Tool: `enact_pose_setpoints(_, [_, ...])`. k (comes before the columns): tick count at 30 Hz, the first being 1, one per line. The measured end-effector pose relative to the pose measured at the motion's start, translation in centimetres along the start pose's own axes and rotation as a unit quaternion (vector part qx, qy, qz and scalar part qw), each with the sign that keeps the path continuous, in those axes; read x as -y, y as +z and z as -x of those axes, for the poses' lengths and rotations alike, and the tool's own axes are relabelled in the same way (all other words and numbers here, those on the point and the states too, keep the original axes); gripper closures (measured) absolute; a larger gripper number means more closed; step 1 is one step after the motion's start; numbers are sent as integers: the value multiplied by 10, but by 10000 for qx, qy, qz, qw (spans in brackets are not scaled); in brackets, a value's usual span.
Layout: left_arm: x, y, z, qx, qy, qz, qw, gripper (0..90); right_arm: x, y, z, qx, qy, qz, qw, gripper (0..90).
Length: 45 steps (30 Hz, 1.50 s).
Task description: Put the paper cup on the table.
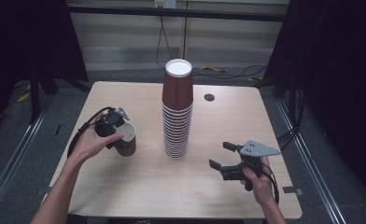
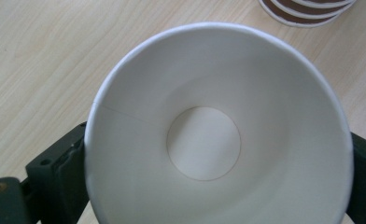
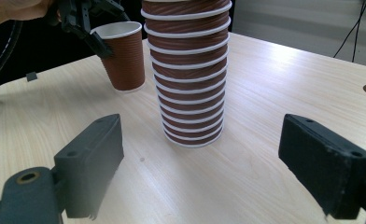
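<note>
Your left gripper (image 1: 117,126) grips single brown cup (image 1: 126,138), one jaw on each side of cup near rim. Cup stands upright on table (image 1: 139,186), open mouth up, left of tall cup stack (image 1: 176,109). Your right gripper (image 1: 222,156) hangs near table's right front, jaws wide apart, nothing between them, stack well ahead.

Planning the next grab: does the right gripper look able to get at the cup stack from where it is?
Probably yes. The right gripper is open and faces the cup stack across bare table; nothing lies between.
</note>
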<state>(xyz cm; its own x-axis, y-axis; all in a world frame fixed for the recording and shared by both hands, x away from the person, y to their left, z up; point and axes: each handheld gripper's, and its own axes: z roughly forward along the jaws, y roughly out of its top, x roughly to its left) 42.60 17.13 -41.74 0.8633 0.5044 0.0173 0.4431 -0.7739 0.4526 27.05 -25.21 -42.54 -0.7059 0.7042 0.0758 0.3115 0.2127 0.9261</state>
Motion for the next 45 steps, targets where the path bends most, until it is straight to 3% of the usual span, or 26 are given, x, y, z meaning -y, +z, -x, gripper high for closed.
enact_pose_setpoints(4, [5,2,2,-1,-135,188,9997,35,0,0,0,-5,-10,2,10000,138])
enact_pose_setpoints(6, [7,4,3,-62,-61,187,9998,36,0,0,0,-12,-9,-1,10000,138])
enact_pose_setpoints(7, [9,5,3,-100,71,124,9998,39,0,0,0,-3,-1,-9,10000,138])
enact_pose_setpoints(8, [11,7,4,-104,0,137,9999,44,0,0,0,-5,7,-6,10000,138])
enact_pose_setpoints(14, [25,14,0,123,-85,281,9995,103,0,-1,0,-14,11,-8,10000,138])
enact_pose_setpoints(17, [32,16,0,265,-239,579,9977,115,0,0,0,-14,3,-11,10000,138])
enact_pose_setpoints(18, [34,16,-1,320,-204,629,9973,119,0,0,0,-32,-3,-7,10000,138])
enact_pose_setpoints(30, [57,25,0,317,-289,588,9973,154,1,1,0,-25,24,-23,10000,138])
enact_pose_setpoints(33, [63,19,1,384,-452,879,9944,155,1,1,0,-12,25,-32,10000,138])
enact_pose_setpoints(35, [66,15,3,306,-525,962,9935,155,1,0,0,25,14,-13,10000,138])
enact_pose_setpoints(38, [72,6,9,358,-677,1402,9871,155,1,-1,1,33,28,2,10000,137])
enact_pose_setpoints(42, [78,0,15,59,-664,1349,9886,157,1,-1,1,45,28,-1,10000,138])
enact_pose_setpoints(45, [85,-2,17,57,-769,1510,9855,158,1,-1,1,51,6,-4,10000,138])
